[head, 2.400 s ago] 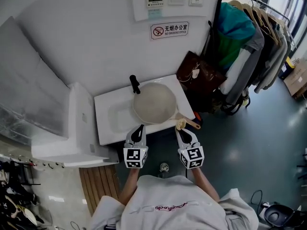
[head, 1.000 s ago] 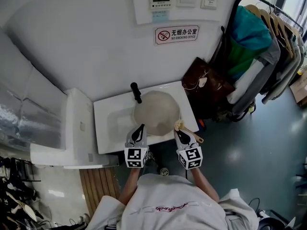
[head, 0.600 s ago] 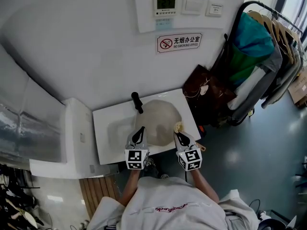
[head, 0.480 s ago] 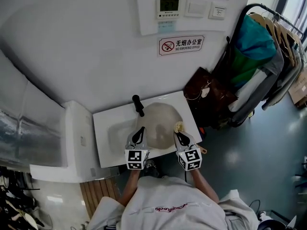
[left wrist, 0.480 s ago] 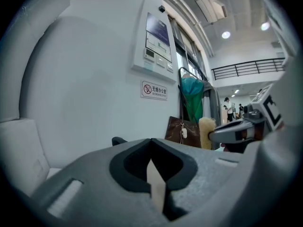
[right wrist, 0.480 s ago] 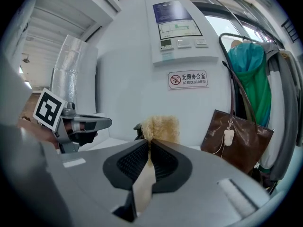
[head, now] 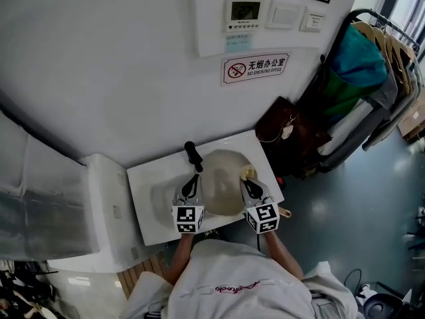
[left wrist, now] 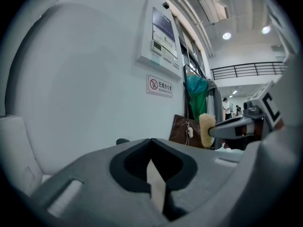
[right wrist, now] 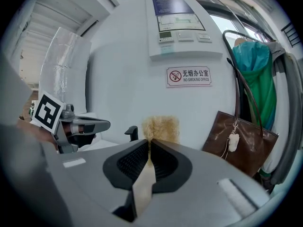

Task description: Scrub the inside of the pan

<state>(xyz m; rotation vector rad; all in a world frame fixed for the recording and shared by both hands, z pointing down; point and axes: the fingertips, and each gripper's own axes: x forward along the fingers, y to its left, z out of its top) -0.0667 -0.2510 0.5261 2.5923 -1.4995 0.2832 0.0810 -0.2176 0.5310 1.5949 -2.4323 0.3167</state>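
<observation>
In the head view a pale round pan [head: 224, 193] lies on the white sink [head: 154, 198], its wooden handle [head: 285, 212] sticking out to the right. Over the pan's left rim hangs my left gripper [head: 192, 181], shut with nothing in it [left wrist: 151, 142]. At the pan's right rim, my right gripper [head: 248, 180] is shut on a yellowish scrub sponge [head: 248, 172], whose fuzzy top pokes above the jaws [right wrist: 161, 126]. The left gripper view also catches the sponge [left wrist: 206, 129]. The pan's inside does not show in either gripper view.
A black tap [head: 192, 156] stands at the sink's back edge, close to the left gripper. A brown bag [head: 292, 133] and a clothes rack [head: 368, 78] are at the right. A white cabinet [head: 99, 208] adjoins the sink's left. The wall with a no-smoking sign [head: 255, 66] is right behind.
Both grippers have moved forward from the sink's front edge to over the pan's rims. The head view has shifted closer to the wall. The sponge stays in the right gripper.
</observation>
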